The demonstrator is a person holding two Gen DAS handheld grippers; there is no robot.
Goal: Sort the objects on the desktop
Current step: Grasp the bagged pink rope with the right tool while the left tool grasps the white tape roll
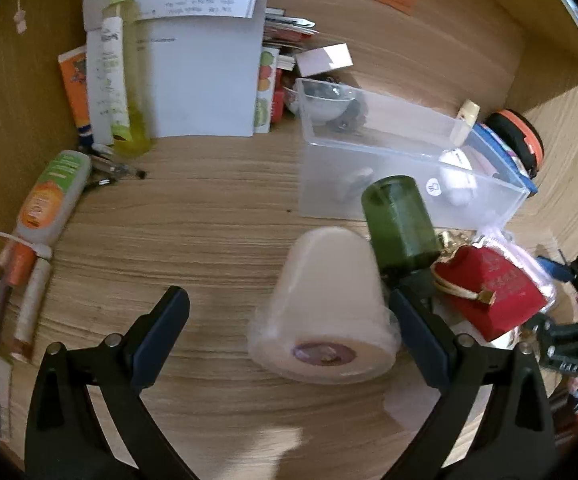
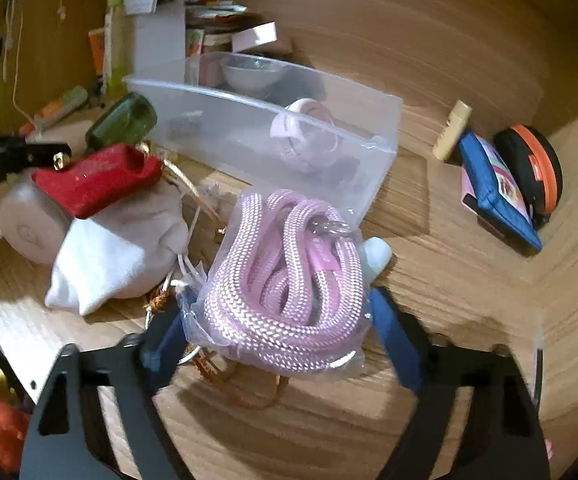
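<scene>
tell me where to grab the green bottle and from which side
Grip the green bottle across its round body, midway along. It lies tilted against the white roll and the red box, so come from above with the left claw, its fingers set either side of the body.
</scene>
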